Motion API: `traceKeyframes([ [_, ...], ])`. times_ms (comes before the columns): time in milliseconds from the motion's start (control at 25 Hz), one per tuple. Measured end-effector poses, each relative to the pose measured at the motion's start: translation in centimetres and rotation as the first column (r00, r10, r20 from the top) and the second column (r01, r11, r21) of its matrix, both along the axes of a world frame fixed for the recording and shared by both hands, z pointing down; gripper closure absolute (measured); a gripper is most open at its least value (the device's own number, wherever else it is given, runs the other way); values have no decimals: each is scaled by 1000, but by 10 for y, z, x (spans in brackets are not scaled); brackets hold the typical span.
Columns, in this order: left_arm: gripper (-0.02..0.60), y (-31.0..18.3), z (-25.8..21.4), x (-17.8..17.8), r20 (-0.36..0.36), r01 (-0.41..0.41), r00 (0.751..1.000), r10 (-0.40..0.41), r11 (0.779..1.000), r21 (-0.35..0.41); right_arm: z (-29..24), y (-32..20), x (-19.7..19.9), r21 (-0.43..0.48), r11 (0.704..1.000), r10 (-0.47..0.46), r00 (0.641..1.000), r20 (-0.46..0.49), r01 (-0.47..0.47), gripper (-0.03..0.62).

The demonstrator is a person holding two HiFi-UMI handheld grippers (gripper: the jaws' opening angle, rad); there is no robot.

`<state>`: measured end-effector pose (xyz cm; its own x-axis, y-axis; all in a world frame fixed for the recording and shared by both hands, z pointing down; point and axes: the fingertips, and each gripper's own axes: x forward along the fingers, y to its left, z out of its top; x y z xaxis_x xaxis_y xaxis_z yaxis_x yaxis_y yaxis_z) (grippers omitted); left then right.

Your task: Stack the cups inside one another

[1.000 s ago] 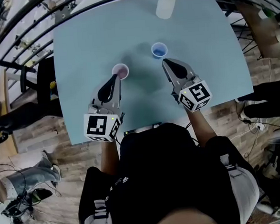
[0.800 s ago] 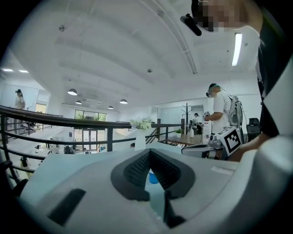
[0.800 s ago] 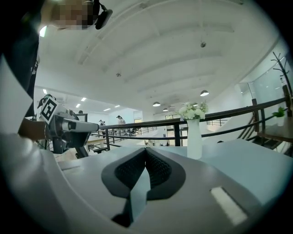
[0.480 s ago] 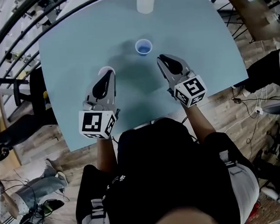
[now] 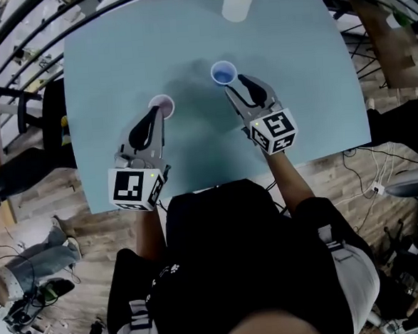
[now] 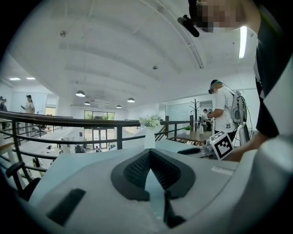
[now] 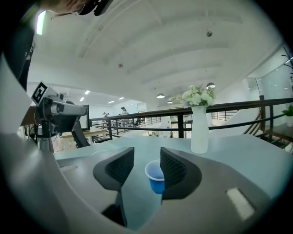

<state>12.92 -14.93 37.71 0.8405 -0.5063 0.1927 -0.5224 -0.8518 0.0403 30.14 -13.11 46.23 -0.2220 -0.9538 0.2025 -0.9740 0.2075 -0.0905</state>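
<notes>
On the pale blue table (image 5: 115,55) stand a blue cup (image 5: 222,73) and a pink cup (image 5: 161,104), both upright and apart. My right gripper (image 5: 235,85) is just short of the blue cup. Its jaws have just been opening and are open. In the right gripper view the blue cup (image 7: 155,177) shows in the gap just beyond the fingertips of this gripper (image 7: 146,156), untouched. My left gripper (image 5: 154,113) lies right behind the pink cup. In the left gripper view that gripper (image 6: 150,154) is shut with nothing in it, and the pink cup is hidden.
A white vase with flowers (image 5: 236,0) (image 7: 199,130) stands at the table's far edge, beyond the blue cup. A black railing (image 5: 15,51) curves round the table's far side. Chairs and another person's legs are on the wooden floor at both sides.
My right gripper has moved forward and down toward the blue cup, and its jaws have opened. The left gripper has stayed by the pink cup.
</notes>
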Motion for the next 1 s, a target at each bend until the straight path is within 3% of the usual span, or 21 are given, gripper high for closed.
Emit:
traceKeyframes([
  [560,589,-4,7,-34,32,133,991,-132,991,-7,47,-38,9,-103,995,-20,994,-107,9,266],
  [1000,589,-2,14,-58,57,205,977,-203,979,-19,72,-54,8,-152,988,-41,992,-116,24,230],
])
